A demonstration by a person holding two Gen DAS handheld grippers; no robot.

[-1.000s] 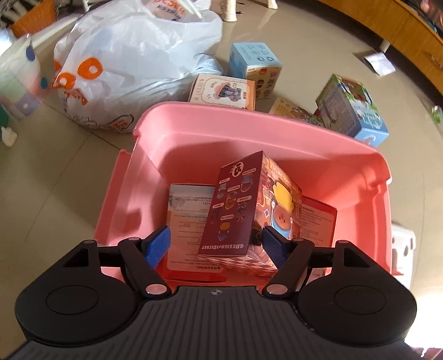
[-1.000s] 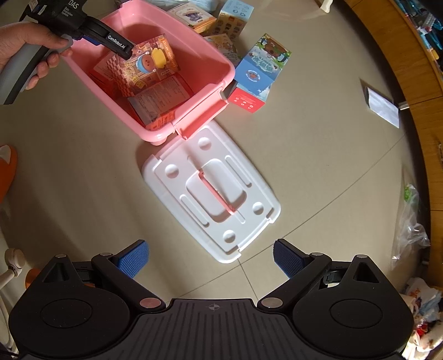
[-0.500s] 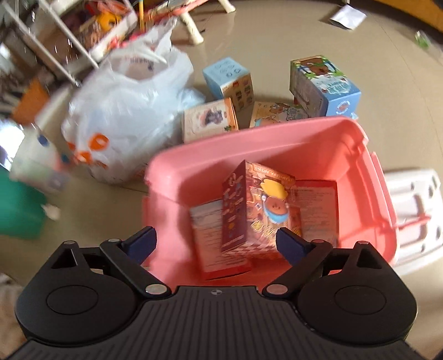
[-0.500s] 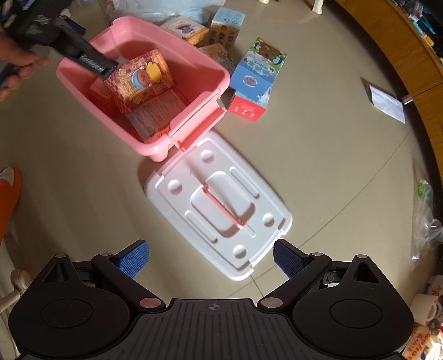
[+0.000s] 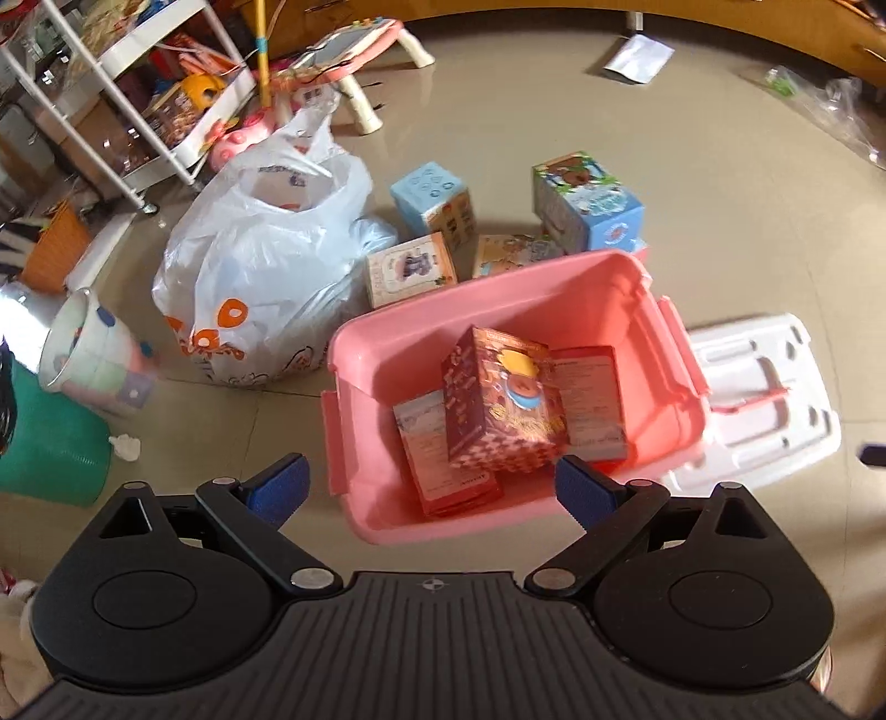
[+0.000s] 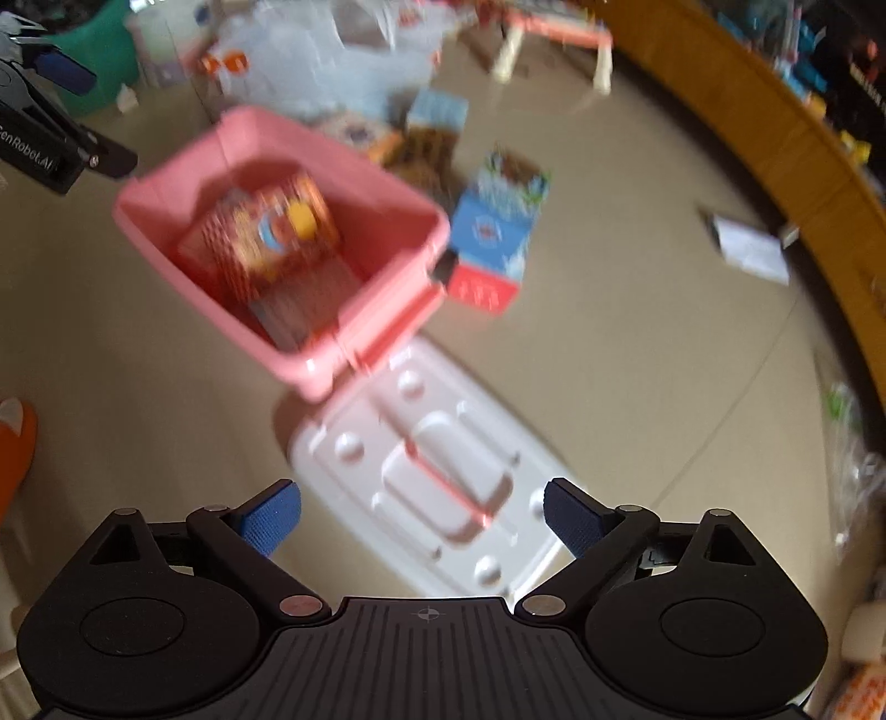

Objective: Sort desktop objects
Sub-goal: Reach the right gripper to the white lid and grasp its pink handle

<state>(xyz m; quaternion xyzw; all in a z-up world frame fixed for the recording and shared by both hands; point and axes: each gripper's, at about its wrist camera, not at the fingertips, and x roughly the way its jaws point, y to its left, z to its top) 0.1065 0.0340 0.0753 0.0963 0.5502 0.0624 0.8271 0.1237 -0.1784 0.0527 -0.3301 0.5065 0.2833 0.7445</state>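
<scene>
A pink storage bin [image 5: 609, 277] stands on the floor and also shows in the right wrist view [image 6: 166, 232]. Inside it a red patterned box [image 5: 498, 410] lies tilted on two flat red boxes [image 5: 443, 459]. My left gripper [image 5: 432, 487] is open and empty, held above and in front of the bin. My right gripper [image 6: 423, 512] is open and empty above the white bin lid [image 6: 443, 471]. Loose toy boxes lie beyond the bin: a blue one [image 5: 587, 199], a light blue one [image 5: 437, 205], a cream one [image 5: 410, 268].
A white plastic bag [image 5: 260, 266] sits left of the bin. The white lid [image 5: 764, 382] lies right of it. A green basket [image 5: 44, 443], a cup [image 5: 88, 354], a white shelf [image 5: 111, 99] and a toy table [image 5: 343, 50] crowd the left and back.
My left gripper has let go of the red patterned box, opened wide and pulled back up from the bin. The box now rests in the bin. The right gripper has tilted up.
</scene>
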